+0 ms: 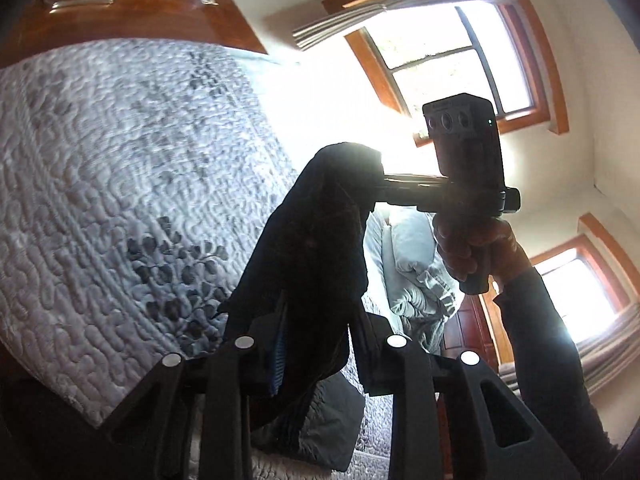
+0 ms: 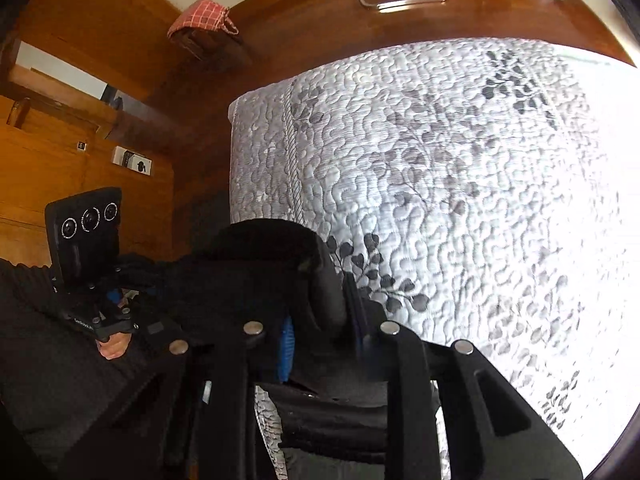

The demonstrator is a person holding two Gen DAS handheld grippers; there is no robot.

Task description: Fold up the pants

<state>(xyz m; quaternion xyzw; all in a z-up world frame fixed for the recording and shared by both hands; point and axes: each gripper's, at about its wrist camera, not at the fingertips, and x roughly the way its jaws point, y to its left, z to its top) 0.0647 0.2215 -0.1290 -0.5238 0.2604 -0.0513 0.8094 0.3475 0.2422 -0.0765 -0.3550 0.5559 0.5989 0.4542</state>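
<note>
The black pants hang in the air between both grippers, above the quilted bed. In the left wrist view my left gripper is shut on the pants' edge, and the cloth runs up to the right gripper, which also grips it. In the right wrist view my right gripper is shut on a bunched fold of the pants; the cloth stretches left to the left gripper. The lower part of the pants hangs below, hidden behind the fingers.
A white quilted bedspread with grey leaf print covers the bed. Pillows lie at its head. Wooden floor, wooden cabinets, a basket with red checked cloth and bright windows surround it.
</note>
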